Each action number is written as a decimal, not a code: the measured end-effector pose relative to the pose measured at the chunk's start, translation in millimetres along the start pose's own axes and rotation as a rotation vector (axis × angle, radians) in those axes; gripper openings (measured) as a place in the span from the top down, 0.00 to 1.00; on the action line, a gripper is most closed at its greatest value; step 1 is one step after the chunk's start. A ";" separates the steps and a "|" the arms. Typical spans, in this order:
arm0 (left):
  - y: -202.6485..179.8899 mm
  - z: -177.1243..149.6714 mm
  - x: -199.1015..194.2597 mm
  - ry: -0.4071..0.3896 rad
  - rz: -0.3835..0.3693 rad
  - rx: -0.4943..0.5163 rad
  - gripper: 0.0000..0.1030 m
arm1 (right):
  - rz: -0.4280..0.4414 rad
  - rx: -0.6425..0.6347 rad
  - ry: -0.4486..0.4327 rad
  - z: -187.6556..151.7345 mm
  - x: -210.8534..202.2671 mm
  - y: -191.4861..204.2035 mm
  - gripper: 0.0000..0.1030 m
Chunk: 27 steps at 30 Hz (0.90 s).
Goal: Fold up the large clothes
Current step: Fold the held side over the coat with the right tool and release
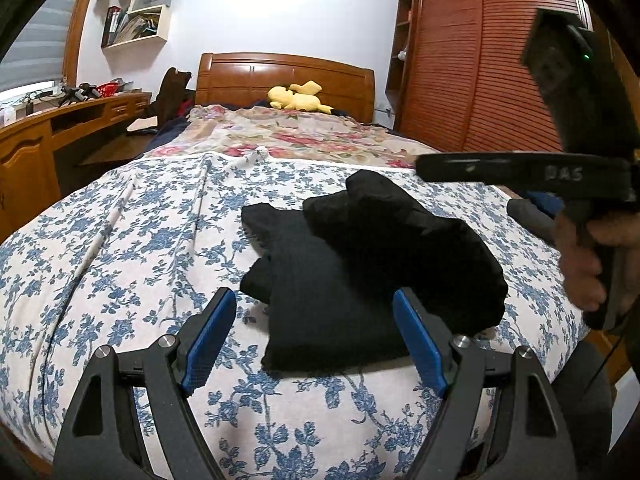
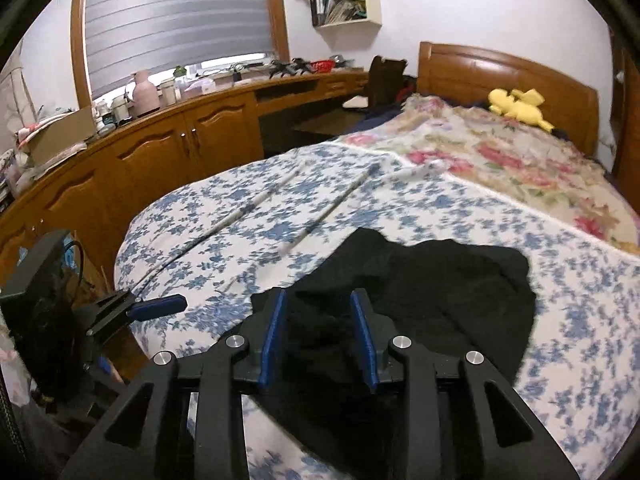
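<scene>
1. Nearest, left gripper (image 1: 314, 340): jaws spread wide, gripping nothing, poised above the near edge of the black garment (image 1: 360, 264), blue pads either side of that edge but apart from the cloth.
2. Close by on the other side, right gripper (image 2: 318, 332): jaws at a middling gap, dark cloth showing between the pads; cannot tell whether merely in front of the fabric or pinching it. No visible pull or lift in the cloth.
3. Further out, the garment itself: lying on the blue-flowered bedspread (image 1: 120, 240), near the foot end of the bed, already gathered into a compact, lumpy bundle with one thick layer heaped over a flatter one.
4. Judged step: late in the fold, probably a release after a fold, or a setup for one more.
5. Next move, as a guess: flattening the humped upper layer, or taking two corners of the near edge and carrying them over evenly; calls for both pads closing on all layers at once, lest the thick stack slip apart.
6. Farthest: pink-flowered quilt (image 1: 288, 132), yellow plush toy (image 1: 298, 98) at the wooden headboard (image 1: 280, 76).
</scene>
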<state>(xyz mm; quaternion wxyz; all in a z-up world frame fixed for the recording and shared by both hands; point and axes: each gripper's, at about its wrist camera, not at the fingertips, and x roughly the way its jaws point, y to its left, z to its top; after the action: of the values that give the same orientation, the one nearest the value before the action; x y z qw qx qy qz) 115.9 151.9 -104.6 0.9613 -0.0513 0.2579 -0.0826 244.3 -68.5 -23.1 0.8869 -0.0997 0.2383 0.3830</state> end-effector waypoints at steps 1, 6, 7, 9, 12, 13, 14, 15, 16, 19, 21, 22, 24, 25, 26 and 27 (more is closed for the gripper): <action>-1.6 -0.2 0.9 0.002 -0.001 0.004 0.21 | -0.014 0.007 0.002 -3.0 -2.4 -6.2 0.67; -7.0 0.5 3.5 0.007 -0.004 0.013 0.21 | -0.111 0.035 0.058 -29.4 -4.2 -34.9 0.67; -7.8 0.3 3.7 0.007 -0.005 0.014 0.21 | -0.127 0.043 0.075 -35.4 -2.1 -41.8 0.67; -8.8 1.1 4.7 0.006 -0.005 0.014 0.21 | -0.136 0.062 0.112 -46.0 7.6 -51.1 0.67; -10.7 2.7 7.7 0.008 -0.006 0.010 0.21 | -0.105 0.106 0.173 -61.9 29.4 -61.1 0.67; -11.1 3.5 9.1 0.009 -0.008 0.008 0.21 | -0.095 0.114 0.188 -66.9 36.9 -62.2 0.67; -11.9 4.3 10.7 0.010 -0.009 0.006 0.21 | -0.093 0.113 0.203 -70.6 41.3 -58.8 0.67; -13.2 4.9 12.4 0.012 -0.010 0.006 0.21 | -0.100 0.102 0.212 -75.4 47.0 -57.7 0.67; -15.1 5.6 14.4 0.013 -0.011 0.007 0.21 | -0.108 0.088 0.214 -77.8 48.0 -57.3 0.67; -21.1 7.0 21.1 0.016 -0.006 0.014 0.21 | -0.102 0.083 0.195 -79.2 52.2 -59.8 0.67; -24.1 8.5 26.3 0.019 -0.002 0.011 0.21 | -0.088 0.084 0.185 -80.2 51.2 -60.6 0.67; -26.0 9.5 29.6 0.023 -0.002 0.009 0.21 | -0.083 0.082 0.180 -81.1 51.1 -60.6 0.67; -29.5 10.8 34.8 0.027 -0.003 0.006 0.21 | -0.080 0.070 0.172 -84.5 47.4 -58.3 0.67; -31.7 11.6 37.5 0.027 0.000 0.006 0.21 | -0.079 0.064 0.169 -85.3 46.7 -58.6 0.67; -34.0 12.5 40.1 0.028 0.003 0.006 0.21 | -0.076 0.060 0.166 -86.7 43.6 -59.5 0.67; -36.2 13.1 42.6 0.027 0.006 0.005 0.21 | -0.072 0.058 0.163 -87.2 42.8 -60.9 0.67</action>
<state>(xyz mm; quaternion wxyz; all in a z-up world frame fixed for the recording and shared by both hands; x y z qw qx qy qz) 154.1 109.2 -109.0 0.9580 -0.0469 0.2709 -0.0812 283.8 -114.6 -120.4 0.8802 -0.1134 0.3171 0.3345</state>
